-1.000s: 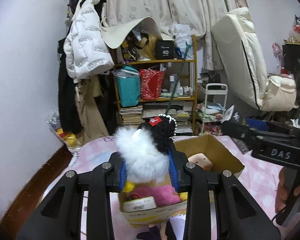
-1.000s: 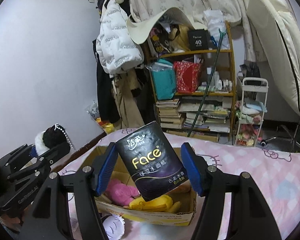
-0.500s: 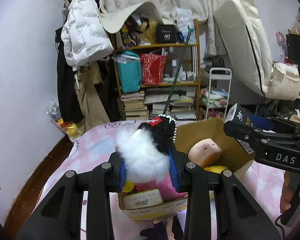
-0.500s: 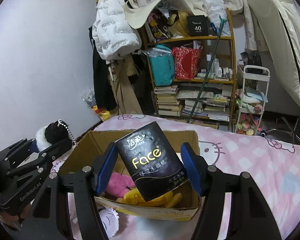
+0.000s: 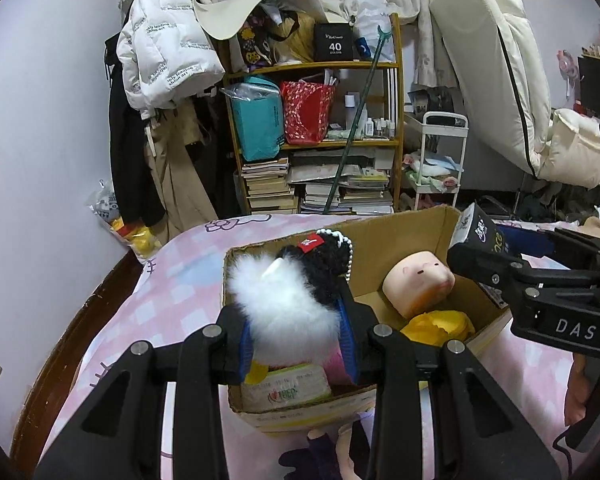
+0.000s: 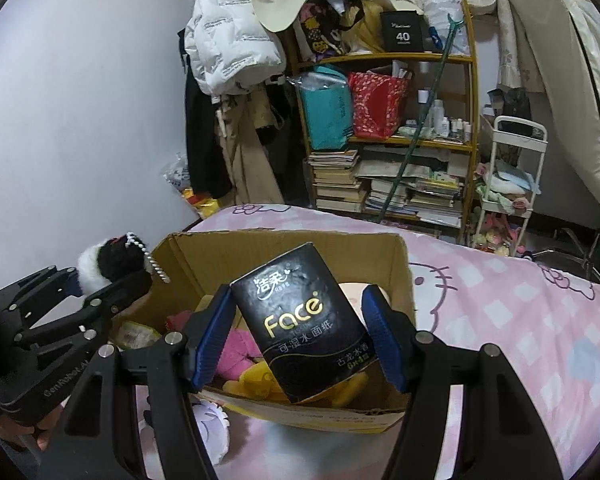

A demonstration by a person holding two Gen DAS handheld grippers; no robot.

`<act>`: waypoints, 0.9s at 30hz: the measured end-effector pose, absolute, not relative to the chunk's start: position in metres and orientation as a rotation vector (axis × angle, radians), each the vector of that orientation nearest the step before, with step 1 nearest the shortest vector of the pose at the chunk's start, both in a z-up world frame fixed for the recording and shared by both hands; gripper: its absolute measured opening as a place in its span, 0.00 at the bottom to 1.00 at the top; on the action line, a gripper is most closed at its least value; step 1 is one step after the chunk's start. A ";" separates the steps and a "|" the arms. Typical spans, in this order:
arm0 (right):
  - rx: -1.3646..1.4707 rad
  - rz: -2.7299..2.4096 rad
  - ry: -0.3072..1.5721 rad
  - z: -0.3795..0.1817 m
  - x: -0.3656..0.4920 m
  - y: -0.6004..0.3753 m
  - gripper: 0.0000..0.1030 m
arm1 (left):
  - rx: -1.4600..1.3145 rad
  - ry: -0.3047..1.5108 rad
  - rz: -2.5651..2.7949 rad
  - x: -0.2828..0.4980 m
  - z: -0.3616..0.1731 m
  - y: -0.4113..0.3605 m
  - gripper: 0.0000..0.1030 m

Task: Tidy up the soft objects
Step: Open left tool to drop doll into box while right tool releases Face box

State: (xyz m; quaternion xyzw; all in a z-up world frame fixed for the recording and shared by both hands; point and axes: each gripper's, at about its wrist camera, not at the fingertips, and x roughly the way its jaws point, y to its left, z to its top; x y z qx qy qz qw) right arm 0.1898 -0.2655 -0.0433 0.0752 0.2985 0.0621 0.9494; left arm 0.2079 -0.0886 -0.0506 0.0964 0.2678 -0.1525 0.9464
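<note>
The cardboard box (image 6: 396, 264) sits on the pink bed (image 6: 520, 320), already partly filled: a pink plush (image 6: 240, 350), yellow soft pieces (image 5: 440, 326) and a doll head (image 5: 418, 280) lie inside. The left gripper (image 5: 298, 334) has its jaws nearly closed on a black-and-white fluffy toy (image 5: 288, 304) above the box's near corner. The right gripper (image 6: 298, 340) has its jaws clamped on a black tissue pack (image 6: 300, 320) above the opening. Both remain to be dropped in; something purple, perhaps another plush (image 5: 324, 452), lies outside.
</note>
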 end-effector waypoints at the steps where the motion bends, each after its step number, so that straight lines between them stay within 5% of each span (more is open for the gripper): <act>1: 0.154 0.130 0.605 -0.044 0.190 -0.266 0.67 | 0.203 0.547 -0.312 0.207 -0.051 -0.089 0.34; 9: 0.172 0.124 0.618 -0.048 0.191 -0.271 0.67 | 0.218 0.575 -0.300 0.209 -0.057 -0.091 0.37; 21: 0.202 0.117 0.635 -0.047 0.189 -0.274 0.67 | 0.212 0.591 -0.249 0.203 -0.055 -0.083 0.66; 27: 0.198 0.137 0.643 -0.044 0.181 -0.267 0.69 | 0.191 0.653 -0.241 0.195 -0.050 -0.067 0.69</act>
